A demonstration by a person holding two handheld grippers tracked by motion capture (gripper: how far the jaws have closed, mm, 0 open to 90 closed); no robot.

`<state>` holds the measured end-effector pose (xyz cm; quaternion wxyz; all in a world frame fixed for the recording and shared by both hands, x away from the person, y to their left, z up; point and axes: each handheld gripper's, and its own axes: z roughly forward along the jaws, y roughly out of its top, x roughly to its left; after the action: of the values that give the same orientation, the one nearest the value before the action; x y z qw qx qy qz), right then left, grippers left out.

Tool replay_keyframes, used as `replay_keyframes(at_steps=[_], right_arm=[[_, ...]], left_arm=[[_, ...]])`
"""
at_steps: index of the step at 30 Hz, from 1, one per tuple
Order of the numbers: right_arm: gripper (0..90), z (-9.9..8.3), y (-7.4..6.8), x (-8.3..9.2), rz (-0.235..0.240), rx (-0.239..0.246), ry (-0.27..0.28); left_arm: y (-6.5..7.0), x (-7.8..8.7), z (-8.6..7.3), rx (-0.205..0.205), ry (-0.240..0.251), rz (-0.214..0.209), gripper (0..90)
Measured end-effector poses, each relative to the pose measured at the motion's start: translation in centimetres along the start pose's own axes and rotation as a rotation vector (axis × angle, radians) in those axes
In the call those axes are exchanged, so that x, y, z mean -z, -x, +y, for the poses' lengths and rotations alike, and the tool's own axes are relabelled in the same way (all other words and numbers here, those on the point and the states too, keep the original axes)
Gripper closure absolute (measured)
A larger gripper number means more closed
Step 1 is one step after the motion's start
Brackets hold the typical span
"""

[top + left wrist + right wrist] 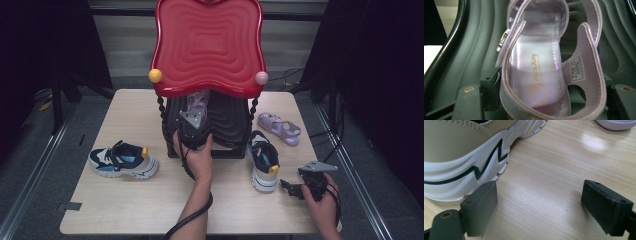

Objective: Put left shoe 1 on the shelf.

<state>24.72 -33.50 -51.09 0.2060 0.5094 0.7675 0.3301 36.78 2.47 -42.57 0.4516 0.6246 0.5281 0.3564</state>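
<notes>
1. The left gripper reaches into the black shelf under the red top. The purple sandal lies between its jaws, which stand spread and are judged not to pinch it.
2. The release is best finished by drawing straight back, so the straps are not snagged.
3. The right gripper rests spread, with nothing between its jaws, just beside a sneaker.
4. Beyond that sneaker a second sandal lies on the pale wooden desk; dark curtains are seen behind.
</notes>
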Motion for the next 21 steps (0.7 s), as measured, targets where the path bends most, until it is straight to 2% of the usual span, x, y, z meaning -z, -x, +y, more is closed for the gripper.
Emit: replay_keyframes(at_steps=[7, 11, 17, 21], right_arm=[[13.3, 0.0, 0.0, 0.0, 0.000, 0.000, 0.000], [13.3, 0.0, 0.0, 0.0, 0.000, 0.000, 0.000], [13.3, 0.0, 0.0, 0.0, 0.000, 0.001, 0.000], [13.3, 0.0, 0.0, 0.0, 0.000, 0.001, 0.000]], left_arm=[[-0.8, 0.1, -0.3, -0.029, -0.040, -0.040, 24.8], [-1.2, 0.4, -0.2, -0.061, -0.065, -0.051, 24.4], [-1.7, 1.1, 0.0, -0.088, -0.082, -0.090, 23.8], [-1.9, 1.6, 0.3, -0.117, -0.090, -0.097, 25.8]])
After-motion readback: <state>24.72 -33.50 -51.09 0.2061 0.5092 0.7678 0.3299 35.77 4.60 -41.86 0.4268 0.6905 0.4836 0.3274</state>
